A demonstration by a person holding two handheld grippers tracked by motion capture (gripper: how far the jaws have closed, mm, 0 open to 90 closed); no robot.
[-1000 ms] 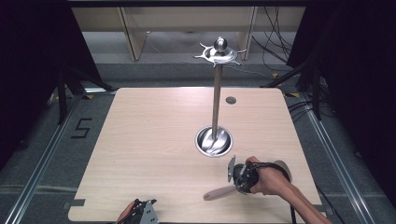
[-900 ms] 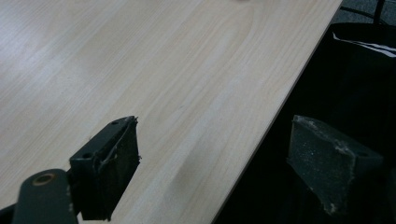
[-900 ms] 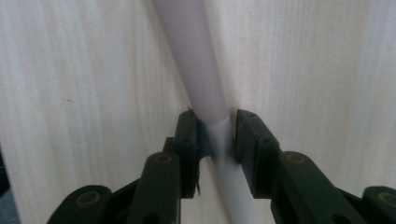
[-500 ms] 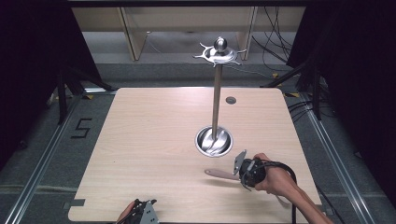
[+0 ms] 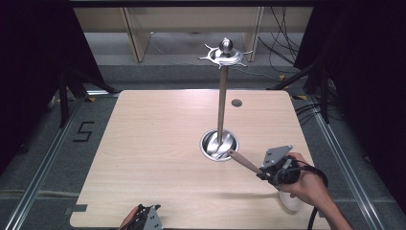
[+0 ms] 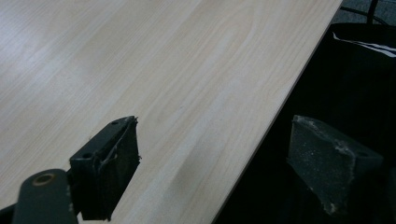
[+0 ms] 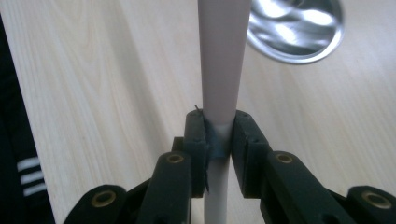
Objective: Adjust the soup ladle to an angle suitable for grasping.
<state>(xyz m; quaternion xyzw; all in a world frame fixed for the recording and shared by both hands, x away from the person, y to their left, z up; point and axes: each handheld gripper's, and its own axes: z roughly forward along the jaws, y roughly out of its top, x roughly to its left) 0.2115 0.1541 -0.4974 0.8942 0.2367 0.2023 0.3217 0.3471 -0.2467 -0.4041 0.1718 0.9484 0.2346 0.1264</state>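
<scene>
Right hand-held gripper [image 7: 218, 140] pinches ladle handle [image 5: 245, 162] | left hand-held gripper [image 6: 224, 163] spread, idle | I judge hanging on stand [image 5: 221, 103] pending

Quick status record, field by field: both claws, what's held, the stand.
right claw: shut on utensil handle
utensil handle: pale, raised off the table, its far end pointing toward the stand base
left claw: open, idle at near table edge
stand: upright metal pole, round shiny base, hooked top
table: light wood
</scene>
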